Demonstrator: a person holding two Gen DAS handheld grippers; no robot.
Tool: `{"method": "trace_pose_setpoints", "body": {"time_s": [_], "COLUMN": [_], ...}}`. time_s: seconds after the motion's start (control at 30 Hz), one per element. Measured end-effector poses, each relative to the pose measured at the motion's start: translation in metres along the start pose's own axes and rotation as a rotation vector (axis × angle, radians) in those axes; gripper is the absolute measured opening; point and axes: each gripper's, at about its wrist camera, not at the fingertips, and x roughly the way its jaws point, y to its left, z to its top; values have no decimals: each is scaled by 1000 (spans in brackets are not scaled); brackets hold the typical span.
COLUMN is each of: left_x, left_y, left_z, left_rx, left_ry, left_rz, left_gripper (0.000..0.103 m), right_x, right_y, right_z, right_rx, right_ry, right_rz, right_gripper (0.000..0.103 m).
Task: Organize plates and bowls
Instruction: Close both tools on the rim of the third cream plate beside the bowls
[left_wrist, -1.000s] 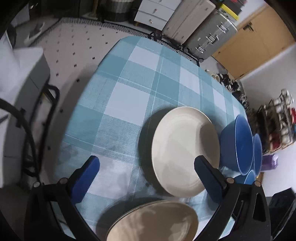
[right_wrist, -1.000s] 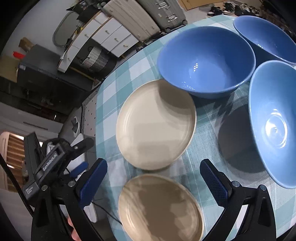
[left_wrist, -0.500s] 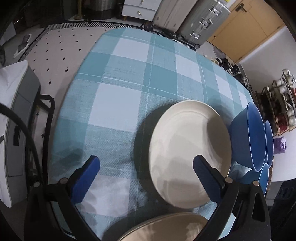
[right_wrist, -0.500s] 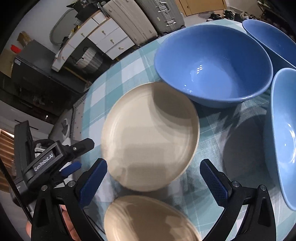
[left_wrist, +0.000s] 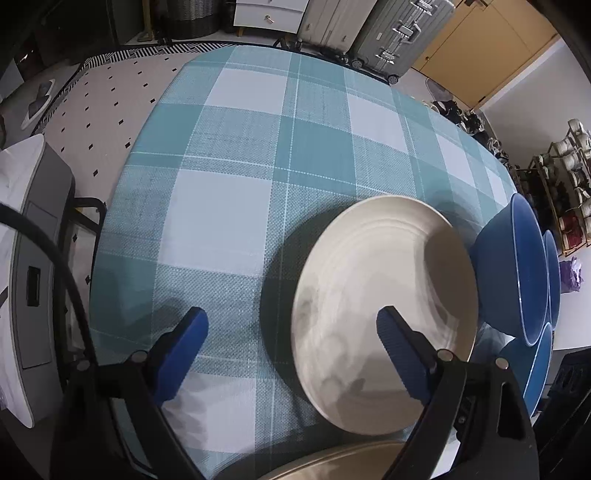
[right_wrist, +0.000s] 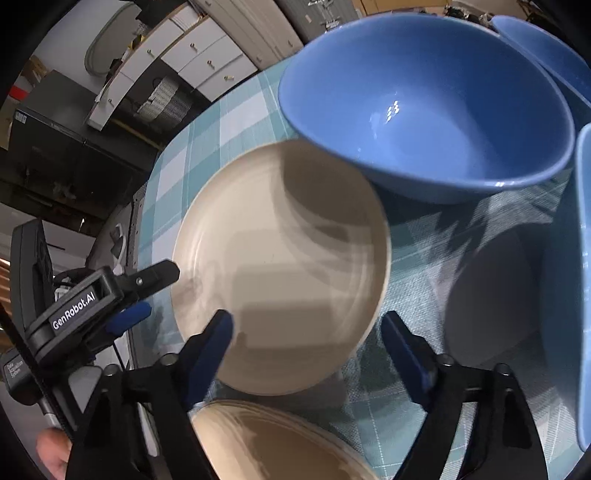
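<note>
Since the earlier frames both grippers have come down toward the table, and the far plate now fills more of each view. The left gripper (left_wrist: 291, 339) straddles the left rim of the round cream ceramic plate (left_wrist: 384, 314); its jaws are closing, with the rim between them but no pad visibly pressing yet. The right gripper (right_wrist: 306, 339) brackets the near right rim of that plate (right_wrist: 280, 266), jaws also closing, no contact that we can confirm.

Nearest us, a second cream plate (right_wrist: 273, 443) lies at the near edge of the teal-and-white checked tablecloth (left_wrist: 229, 206), separate from the first. Beyond, toward the table's right edge, three glossy blue ceramic bowls (right_wrist: 424, 110) stand side by side, unnested.

Judgement: nothing stacked yet. Plates remain to be piled, bowls to be nested.
</note>
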Motion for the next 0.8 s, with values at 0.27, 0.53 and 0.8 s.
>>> {"method": "trace_pose_setpoints", "body": {"time_s": [0.27,0.53,0.8], "left_x": [14,20,22], "left_y": [2,-9,-16], "left_z": [-1,1,-2], "left_rx": [-24,6,-6], "left_ry": [4,2,-18], "left_rz": [18,17,14], "left_gripper": [70,52,32], "right_x": [13,10,11], "right_y": [-8,-8,-13], "right_z": [3,6,2], "right_rx": [35,46,45], "right_ry": [46,29,4], "right_rz": [-16,-39,-64], "right_gripper": [59,46,25]}}
